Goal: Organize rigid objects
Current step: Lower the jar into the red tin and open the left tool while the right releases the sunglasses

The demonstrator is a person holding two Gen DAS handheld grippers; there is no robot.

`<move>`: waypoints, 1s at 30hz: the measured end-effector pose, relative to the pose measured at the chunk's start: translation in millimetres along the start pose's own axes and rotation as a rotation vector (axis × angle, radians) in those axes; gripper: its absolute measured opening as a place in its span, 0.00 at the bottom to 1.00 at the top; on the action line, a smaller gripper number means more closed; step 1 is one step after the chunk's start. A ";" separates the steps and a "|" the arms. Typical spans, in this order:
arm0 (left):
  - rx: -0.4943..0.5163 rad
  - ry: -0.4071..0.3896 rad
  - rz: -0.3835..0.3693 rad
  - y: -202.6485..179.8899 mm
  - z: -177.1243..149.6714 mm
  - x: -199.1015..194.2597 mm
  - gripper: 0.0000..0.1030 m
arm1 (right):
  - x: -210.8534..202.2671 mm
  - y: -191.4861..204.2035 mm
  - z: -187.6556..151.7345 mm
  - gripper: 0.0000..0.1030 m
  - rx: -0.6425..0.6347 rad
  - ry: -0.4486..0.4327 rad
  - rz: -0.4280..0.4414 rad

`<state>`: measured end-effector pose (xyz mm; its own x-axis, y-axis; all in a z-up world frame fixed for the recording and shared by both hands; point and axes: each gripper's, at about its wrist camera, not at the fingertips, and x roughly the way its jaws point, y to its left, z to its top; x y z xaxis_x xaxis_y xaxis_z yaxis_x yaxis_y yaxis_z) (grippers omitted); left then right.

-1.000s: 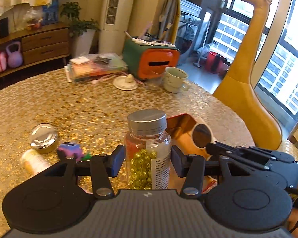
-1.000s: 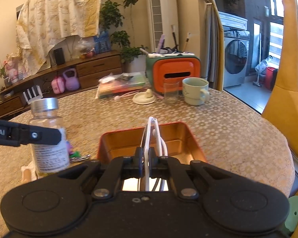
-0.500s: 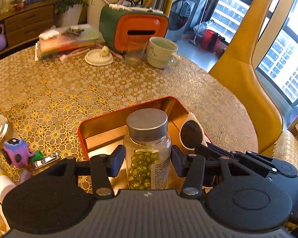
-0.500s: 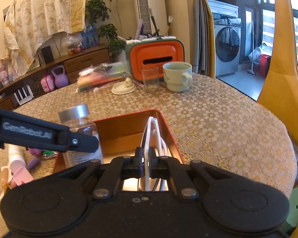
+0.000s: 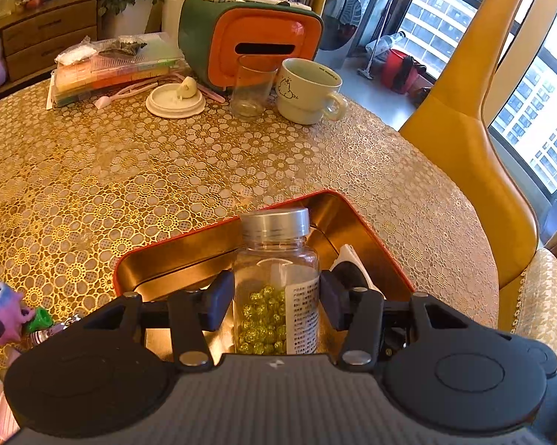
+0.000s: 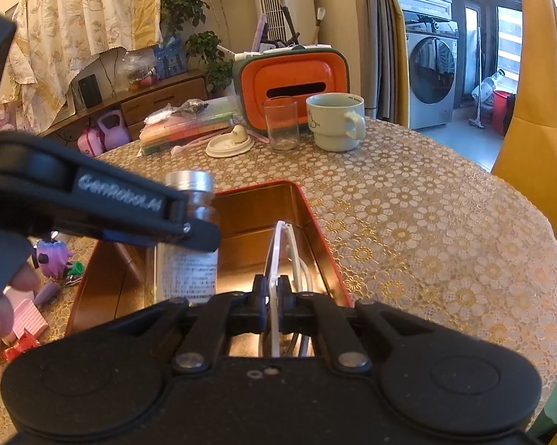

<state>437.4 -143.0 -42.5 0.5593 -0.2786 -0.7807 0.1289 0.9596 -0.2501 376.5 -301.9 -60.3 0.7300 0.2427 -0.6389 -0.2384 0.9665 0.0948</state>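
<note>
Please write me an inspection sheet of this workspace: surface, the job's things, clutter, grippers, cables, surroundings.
Surface: round table under a gold floral cover.
Job's things: open metal tin with red rim; pill bottle with silver cap, upright over the tin; white sunglasses over the tin's right side.
Clutter: purple toy, mug, empty glass, white lid, orange and green box, stacked cases.
Grippers: left gripper has jaws closed on the pill bottle; right gripper has jaws shut on the sunglasses.
Cables: nothing seen.
Surroundings: yellow chair, washing machine, wooden sideboard, windows.
</note>
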 end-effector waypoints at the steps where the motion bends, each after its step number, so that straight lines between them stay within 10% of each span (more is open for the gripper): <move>1: -0.002 0.007 -0.006 0.6 0.9 3.5 0.49 | 0.6 0.1 -0.6 0.05 0.001 0.001 0.002; 30: -0.004 0.019 -0.007 -2.2 -11.5 -12.9 0.57 | -31.8 9.4 -2.0 0.22 0.019 -0.014 -0.009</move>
<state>420.5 -142.0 -38.5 0.5431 -0.2860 -0.7895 0.1297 0.9575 -0.2576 349.7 -300.7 -40.6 0.7408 0.2351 -0.6293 -0.2198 0.9700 0.1037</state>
